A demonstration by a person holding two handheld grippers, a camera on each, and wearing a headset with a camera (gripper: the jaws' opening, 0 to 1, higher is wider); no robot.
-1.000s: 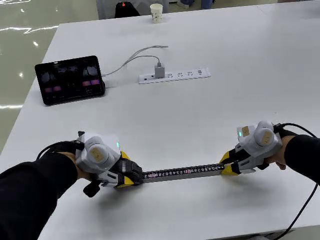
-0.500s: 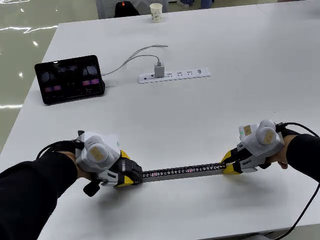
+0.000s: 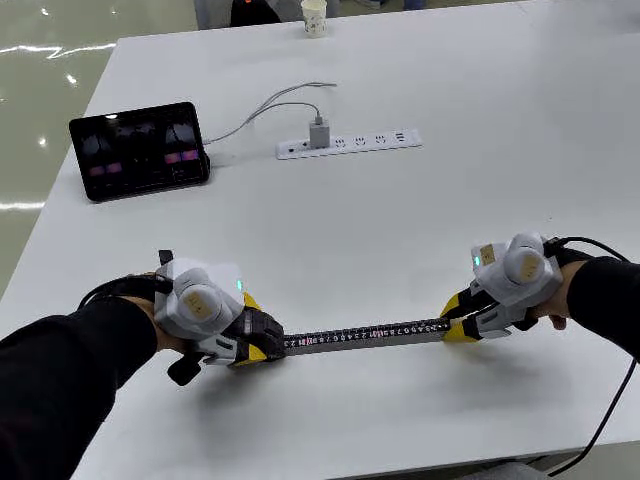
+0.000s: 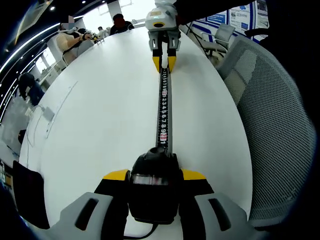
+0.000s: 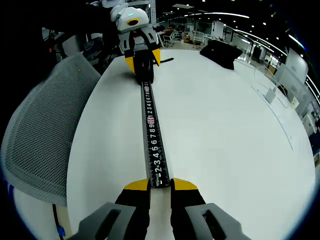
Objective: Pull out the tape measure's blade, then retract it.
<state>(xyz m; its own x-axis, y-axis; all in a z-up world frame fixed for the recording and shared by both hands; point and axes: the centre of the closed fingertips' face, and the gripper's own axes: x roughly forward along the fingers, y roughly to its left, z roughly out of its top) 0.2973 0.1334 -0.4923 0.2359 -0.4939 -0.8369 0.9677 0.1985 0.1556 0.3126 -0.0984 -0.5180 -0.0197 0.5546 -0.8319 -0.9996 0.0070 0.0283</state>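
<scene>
A black tape measure case (image 3: 262,336) lies low over the white table (image 3: 400,230), and my left gripper (image 3: 256,342) is shut on it. In the left gripper view the case (image 4: 154,187) sits between the yellow-tipped jaws of the left gripper (image 4: 154,176). The blade (image 3: 365,336) runs out straight to the right, just above the table. My right gripper (image 3: 455,327) is shut on the blade's tip. In the right gripper view the blade (image 5: 151,135) starts at my right gripper (image 5: 160,184) and leads to the far case (image 5: 144,67).
A dark tablet (image 3: 140,150) stands at the back left. A white power strip (image 3: 348,145) with a charger and cable lies mid-table, and a paper cup (image 3: 314,17) is at the far edge. A grey mesh chair (image 4: 270,125) stands beside the table's near edge.
The head camera has tilted a little, shifting the whole picture. Both grippers and the drawn-out blade keep about the same span.
</scene>
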